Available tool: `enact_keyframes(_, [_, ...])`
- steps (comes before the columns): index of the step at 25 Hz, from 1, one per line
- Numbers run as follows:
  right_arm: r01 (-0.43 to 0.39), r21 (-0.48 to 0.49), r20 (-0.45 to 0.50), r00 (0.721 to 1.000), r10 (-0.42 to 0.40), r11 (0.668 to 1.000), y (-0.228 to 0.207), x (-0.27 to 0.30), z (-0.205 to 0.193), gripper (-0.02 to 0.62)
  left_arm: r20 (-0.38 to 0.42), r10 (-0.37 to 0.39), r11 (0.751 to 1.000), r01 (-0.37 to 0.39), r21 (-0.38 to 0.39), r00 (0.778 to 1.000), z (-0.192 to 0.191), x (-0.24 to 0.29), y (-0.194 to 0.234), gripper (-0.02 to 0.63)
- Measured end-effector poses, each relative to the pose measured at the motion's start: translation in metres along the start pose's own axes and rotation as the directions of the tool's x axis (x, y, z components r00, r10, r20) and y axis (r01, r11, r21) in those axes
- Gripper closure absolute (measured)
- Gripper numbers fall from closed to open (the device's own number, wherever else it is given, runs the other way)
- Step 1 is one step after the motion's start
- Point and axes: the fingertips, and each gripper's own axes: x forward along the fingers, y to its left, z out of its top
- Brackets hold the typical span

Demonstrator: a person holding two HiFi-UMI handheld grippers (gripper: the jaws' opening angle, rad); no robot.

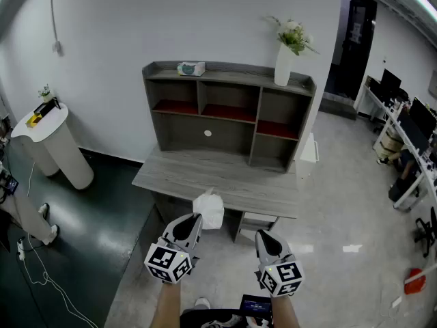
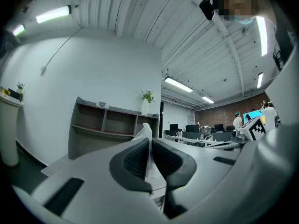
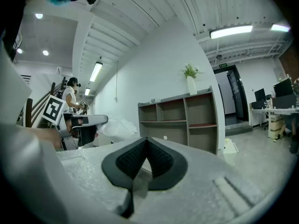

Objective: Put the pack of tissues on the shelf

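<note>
The pack of tissues [image 1: 209, 209] is a white, crinkly plastic pack. My left gripper [image 1: 196, 219] is shut on its edge and holds it in the air, just in front of the desk's near edge. In the left gripper view a thin fold of the pack [image 2: 145, 133] sticks up between the closed pads of the left gripper [image 2: 150, 143]. My right gripper [image 1: 263, 235] hangs beside it, shut and empty, as the right gripper view [image 3: 147, 141] also shows. The grey shelf [image 1: 229, 111] with open compartments stands at the back of the desk, well ahead of both grippers.
The shelf sits on a grey wooden desk [image 1: 225, 183]. On the shelf's top are a tissue box [image 1: 191, 68] and a white vase with flowers [image 1: 283, 63]. A white round pedestal [image 1: 54, 145] stands at the left. Office desks and chairs [image 1: 410, 149] fill the right side.
</note>
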Motion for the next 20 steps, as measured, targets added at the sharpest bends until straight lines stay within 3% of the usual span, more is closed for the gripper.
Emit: enact_keyframes(20, [-0.072,0.060,0.029,0.997,0.070,0.996,-0.018,-0.015,0.003,0.591,0.025,0.037,0.999,-0.036,-0.012,0.999,-0.003,-0.002,-0.032,0.591])
